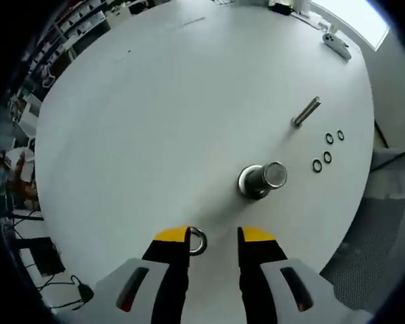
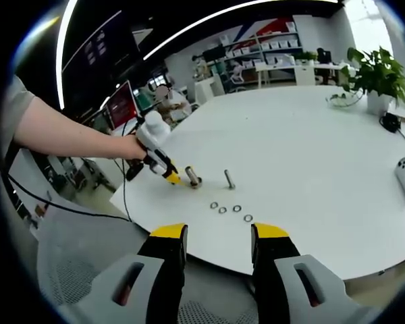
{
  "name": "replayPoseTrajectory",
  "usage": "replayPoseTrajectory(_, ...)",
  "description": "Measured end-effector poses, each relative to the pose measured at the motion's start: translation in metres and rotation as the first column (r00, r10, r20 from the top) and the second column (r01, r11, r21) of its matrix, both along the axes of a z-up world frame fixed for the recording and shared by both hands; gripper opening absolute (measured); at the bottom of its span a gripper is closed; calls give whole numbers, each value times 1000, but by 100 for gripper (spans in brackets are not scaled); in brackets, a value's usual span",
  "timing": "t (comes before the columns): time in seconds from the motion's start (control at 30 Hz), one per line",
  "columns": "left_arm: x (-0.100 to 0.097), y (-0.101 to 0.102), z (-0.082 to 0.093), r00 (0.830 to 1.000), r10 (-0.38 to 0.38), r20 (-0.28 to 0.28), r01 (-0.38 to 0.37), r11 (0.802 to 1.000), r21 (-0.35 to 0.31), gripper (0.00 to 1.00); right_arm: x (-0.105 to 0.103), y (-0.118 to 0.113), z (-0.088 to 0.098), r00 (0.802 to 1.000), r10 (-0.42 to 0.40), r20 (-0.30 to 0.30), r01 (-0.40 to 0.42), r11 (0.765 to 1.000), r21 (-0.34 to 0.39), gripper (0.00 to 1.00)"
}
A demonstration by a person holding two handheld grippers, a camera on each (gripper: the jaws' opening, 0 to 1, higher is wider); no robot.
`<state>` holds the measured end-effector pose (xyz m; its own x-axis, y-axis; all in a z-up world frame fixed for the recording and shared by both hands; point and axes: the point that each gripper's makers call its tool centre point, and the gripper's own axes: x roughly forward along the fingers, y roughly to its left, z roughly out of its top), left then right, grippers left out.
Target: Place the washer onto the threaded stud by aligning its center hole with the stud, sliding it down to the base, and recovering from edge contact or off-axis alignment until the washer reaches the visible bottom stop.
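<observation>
Steel washer (image 1: 197, 241) beside left gripper (image 1: 214, 237), right gripper view plant (image 2: 376, 73)

The left gripper view looks steeply down from close above the round white table (image 1: 155, 101), across toward its far edge. The right gripper view sits off the table's near rim, facing level across it into the room. Both views share the table and upright stud (image 1: 306, 112) (image 2: 229, 179).

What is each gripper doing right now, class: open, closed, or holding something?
Left gripper: open, with a washer against its left fingertip, not clamped.
Right gripper: open, holding nothing.
</observation>
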<state>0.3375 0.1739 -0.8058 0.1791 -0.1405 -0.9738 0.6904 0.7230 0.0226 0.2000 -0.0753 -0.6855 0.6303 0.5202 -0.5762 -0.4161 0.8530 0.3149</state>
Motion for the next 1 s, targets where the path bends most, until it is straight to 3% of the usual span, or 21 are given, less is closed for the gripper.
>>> replayPoseTrajectory(0.37, -3, 19, -11, 996, 91, -23, -90, 996, 17, 29, -1, 0, -1, 1000, 4, -5, -4, 1000, -3, 40)
replayPoseTrajectory(0.5, -5, 25, -19, 995, 87, -49, -85, 996, 34, 27, 0, 0, -1, 1000, 0, -5, 0, 1000, -3, 40)
replayPoseTrajectory(0.73, 2, 31, -20, 994, 103, -33, -101, 994, 34, 29, -1, 0, -2, 1000, 4, -10, -4, 1000, -7, 39)
replayPoseTrajectory(1.0, 3, 32, -23, 992, 114, -52, -112, 993, 32, 29, 0, -1, -3, 1000, 2, -12, -2, 1000, -7, 38)
